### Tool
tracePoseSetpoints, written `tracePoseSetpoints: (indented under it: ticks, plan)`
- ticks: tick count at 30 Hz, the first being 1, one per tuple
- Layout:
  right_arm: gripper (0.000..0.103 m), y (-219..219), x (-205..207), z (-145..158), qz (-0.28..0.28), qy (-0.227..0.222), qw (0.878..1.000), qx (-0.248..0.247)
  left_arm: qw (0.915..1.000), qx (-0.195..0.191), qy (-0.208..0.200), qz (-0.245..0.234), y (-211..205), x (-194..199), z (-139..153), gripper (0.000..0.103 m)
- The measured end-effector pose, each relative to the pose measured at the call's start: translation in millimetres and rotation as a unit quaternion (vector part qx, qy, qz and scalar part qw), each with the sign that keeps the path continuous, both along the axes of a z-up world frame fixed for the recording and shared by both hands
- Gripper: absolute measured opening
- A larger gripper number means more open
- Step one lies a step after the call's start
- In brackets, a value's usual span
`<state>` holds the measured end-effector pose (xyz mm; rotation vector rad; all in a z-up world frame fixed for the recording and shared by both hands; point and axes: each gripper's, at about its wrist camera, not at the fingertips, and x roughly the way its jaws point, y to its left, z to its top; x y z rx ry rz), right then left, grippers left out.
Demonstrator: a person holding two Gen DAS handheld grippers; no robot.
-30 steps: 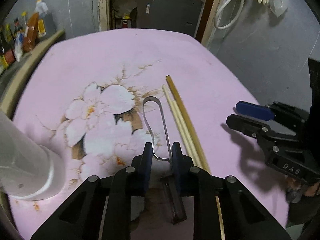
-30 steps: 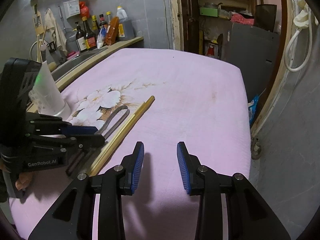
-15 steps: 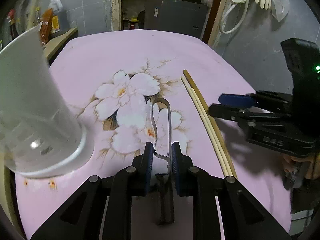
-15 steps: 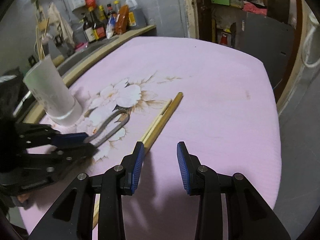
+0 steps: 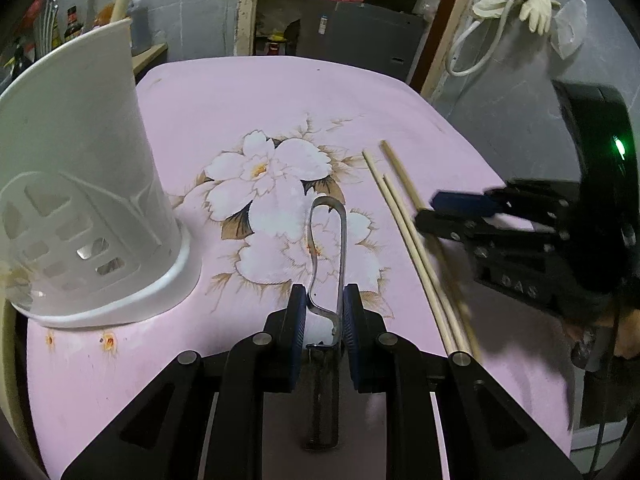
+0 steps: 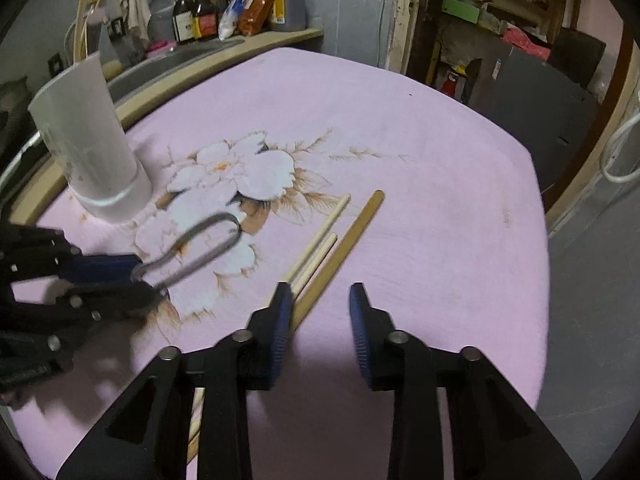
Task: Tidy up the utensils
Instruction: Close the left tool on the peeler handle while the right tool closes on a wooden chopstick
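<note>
Centrally, the left tongs (image 5: pixel 323 300) are clenched on a bent steel loop utensil (image 5: pixel 342 240). Their blue pads pinch its two arms near the handle end, and the closed bend points to the far side over the flower print. The utensil is lifted, slightly tilted, above the surface.

To the right, three chopsticks (image 5: pixel 400 220) lie side by side on the cloth, two pale and one darker yellow, running from near to far. The right tongs (image 6: pixel 318 300) hover just over their near ends. Their jaws have just been closing, yet a gap remains and nothing sits between the pads. The sticks pass beside and beneath the left finger (image 6: pixel 280 320), untouched as far as can be seen.

To the left stands a tall white plastic utensil holder (image 5: pixel 80 180) with cut-out slots near its base, upright on a white saucer. It holds a pale stick and something metal at its rim.

The surface (image 5: pixel 240 100) is covered by a pink cloth with a large white flower, lightly stained near the holder. Beyond it on the left are a sink (image 6: pixel 180 56) and a ledge with sauce bottles (image 6: pixel 208 12); their labels are too small to read. On the far right, rubber gloves (image 5: pixel 520 4) and a white hose hang on a grey wall.

The letters "DAS" (image 5: pixel 516 286) are readable on the body of the right tongs.
</note>
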<state>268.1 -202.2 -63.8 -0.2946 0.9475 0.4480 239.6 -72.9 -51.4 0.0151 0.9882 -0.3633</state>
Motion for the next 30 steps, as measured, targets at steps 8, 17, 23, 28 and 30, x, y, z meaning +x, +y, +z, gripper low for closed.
tracePoseSetpoints:
  ticks: [8, 17, 23, 28, 30]
  plan:
    - [0.017, -11, -10, 4, 0.005, 0.017, 0.999, -0.031, 0.9995, 0.020, 0.023, -0.009, -2, 14, 5, 0.017]
    - [0.018, -18, 13, 3, -0.022, 0.039, 0.999, -0.008, 0.9973, 0.059, 0.030, -0.034, -20, 30, 2, 0.024]
    - [0.020, -20, 32, 2, -0.034, 0.061, 0.997, 0.019, 0.9978, 0.052, 0.028, -0.028, -23, 35, -4, 0.031]
    - [0.022, -20, 40, 2, -0.049, 0.089, 0.994, 0.031, 0.9978, 0.043, 0.049, -0.005, -20, 45, -3, 0.017]
    - [0.022, -13, 36, 2, -0.046, 0.078, 0.996, 0.012, 0.9980, 0.032, 0.055, 0.005, -16, 46, -2, 0.016]
